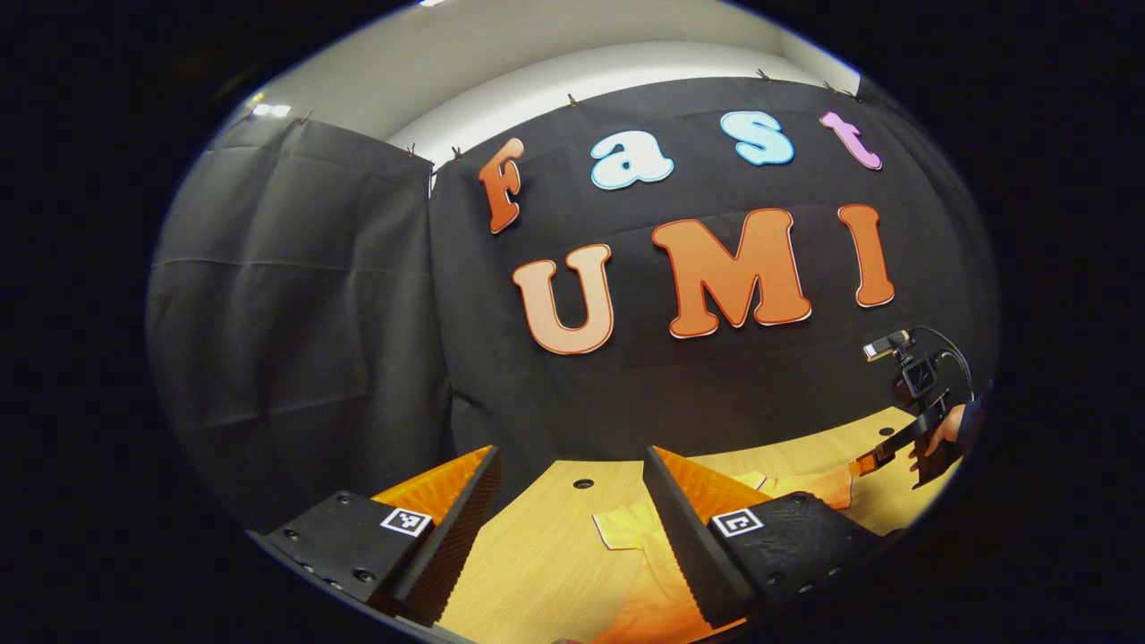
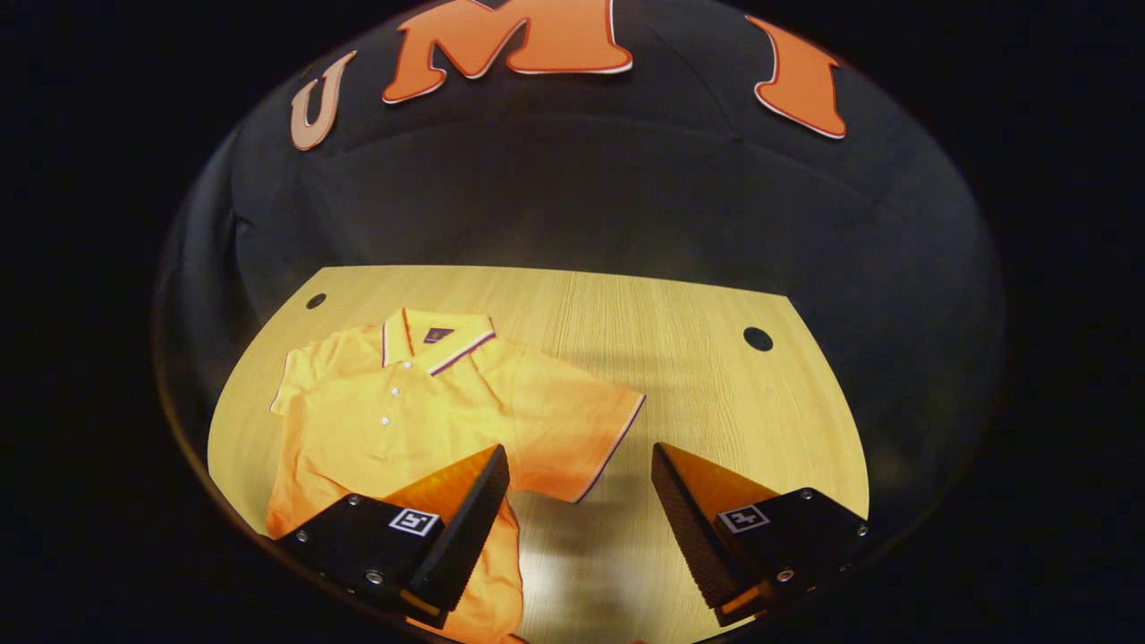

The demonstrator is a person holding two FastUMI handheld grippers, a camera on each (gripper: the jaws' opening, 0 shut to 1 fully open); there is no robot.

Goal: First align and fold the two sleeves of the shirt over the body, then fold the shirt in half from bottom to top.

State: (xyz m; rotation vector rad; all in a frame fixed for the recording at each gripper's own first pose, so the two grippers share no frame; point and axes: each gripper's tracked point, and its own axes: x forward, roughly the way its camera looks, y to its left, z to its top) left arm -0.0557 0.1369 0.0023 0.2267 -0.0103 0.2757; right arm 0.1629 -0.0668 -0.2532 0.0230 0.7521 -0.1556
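An orange polo shirt [image 2: 420, 411] lies flat on the wooden table [image 2: 680, 358], collar [image 2: 436, 340] toward the far wall. One sleeve [image 2: 581, 438] is spread out to the side; the other sleeve [image 2: 291, 380] lies at the left. My right gripper [image 2: 577, 452] hovers open above the spread sleeve's hem, nothing between its fingers. In the left gripper view, my left gripper [image 1: 571, 452] is open and empty above the table, with part of the shirt [image 1: 626, 528] below it. The right gripper [image 1: 872, 463], held by a hand [image 1: 948, 429], shows far right over the shirt.
The black cloth wall [image 2: 572, 206] stands close behind the table's far edge. Round holes [image 2: 758, 338] sit in the tabletop near its far corners. Bare wood [image 2: 733, 402] lies to the right of the shirt.
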